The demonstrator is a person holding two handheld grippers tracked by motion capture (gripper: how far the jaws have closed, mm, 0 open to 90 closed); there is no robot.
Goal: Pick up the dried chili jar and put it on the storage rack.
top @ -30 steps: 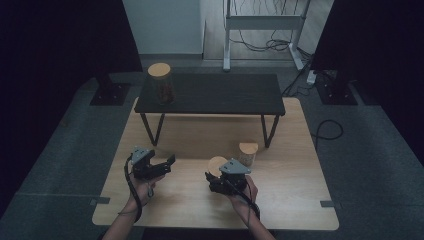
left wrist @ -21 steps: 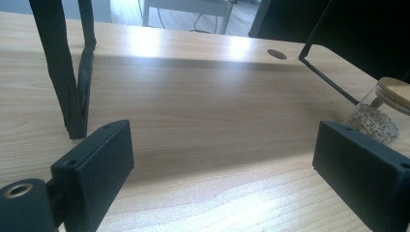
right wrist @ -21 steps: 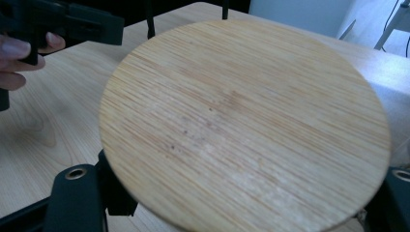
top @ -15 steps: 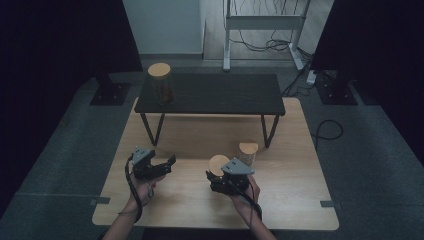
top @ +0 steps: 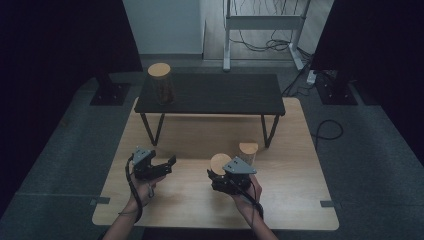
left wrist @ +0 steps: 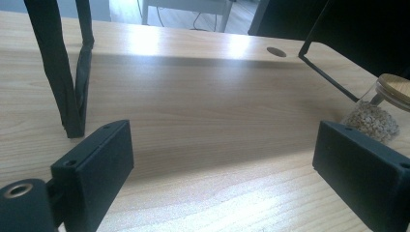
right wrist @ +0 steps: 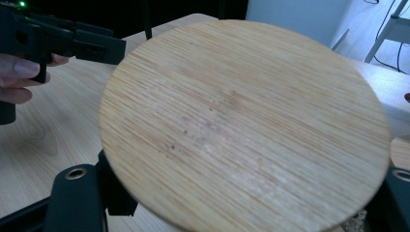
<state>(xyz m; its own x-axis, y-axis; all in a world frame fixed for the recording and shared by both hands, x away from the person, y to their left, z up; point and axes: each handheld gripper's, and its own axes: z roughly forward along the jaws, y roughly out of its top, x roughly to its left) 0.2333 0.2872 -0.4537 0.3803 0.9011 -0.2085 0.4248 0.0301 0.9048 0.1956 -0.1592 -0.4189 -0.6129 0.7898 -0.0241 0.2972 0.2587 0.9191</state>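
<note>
So the whole thing is happening on a light wooden table (top: 300, 200) sitting in a pretty dim room, grey floor around it, dark panels on both sides and some cables trailing near a white metal frame (top: 262, 22) at the back. A low black bench (top: 215, 95) on thin metal legs is standing on the far half of the table.

The right gripper (top: 226, 181) is sitting near the front edge, a bit right of centre, and it's clamping a jar with a round bamboo lid (right wrist: 241, 121). In the right gripper view that lid is tilting toward the camera and taking up most of the picture, with the black jaws hugging the jar from both sides just under it. The jar's glass body is mostly hiding behind the lid, so I can't tell what's inside.

The left gripper (top: 162, 166) is hanging out well to the left of it, jaws standing wide apart with nothing between them, just bare tabletop.

A second small jar (top: 248, 151) with the same kind of lid is standing just beyond the held one, near the bench's right leg; the left gripper view is showing pale grains in it. A taller jar (top: 161, 82) is standing on the bench's left end. Nothing is blocking the space between the two grippers.
</note>
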